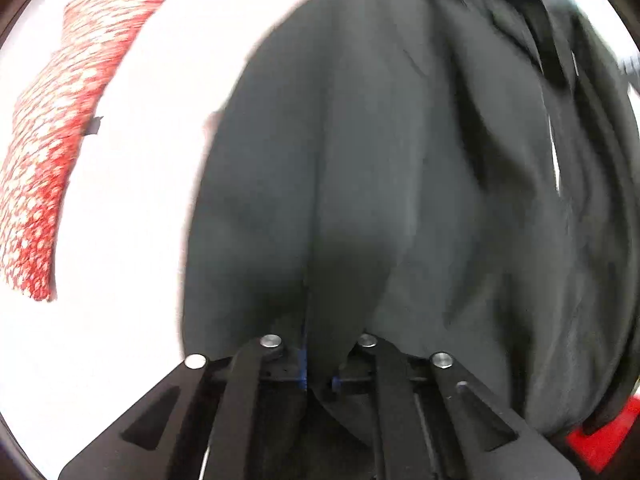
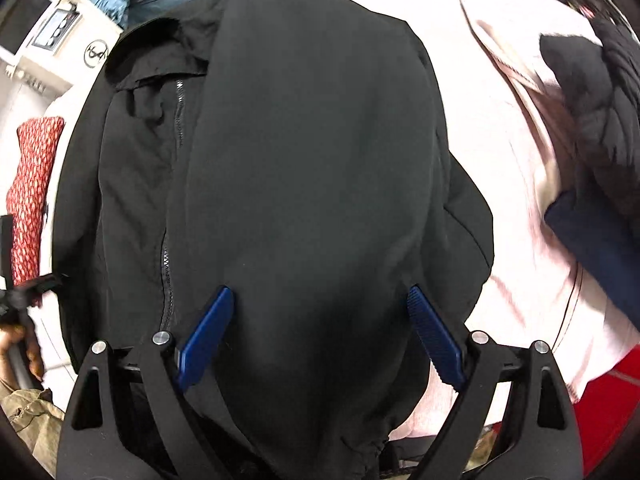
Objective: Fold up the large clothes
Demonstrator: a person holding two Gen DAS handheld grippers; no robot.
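Black jacket (image 2: 304,184) spread on white surface (image 1: 132,184), zipper (image 2: 178,116) showing on its left half. Left gripper (image 1: 316,364) pressed together, pinching jacket fold. Right gripper (image 2: 320,336) spread wide over jacket, blue pads (image 2: 206,336) apart, nothing pinched. Red patterned cloth (image 1: 52,140) left of jacket; pink garment (image 2: 516,168) right of it.
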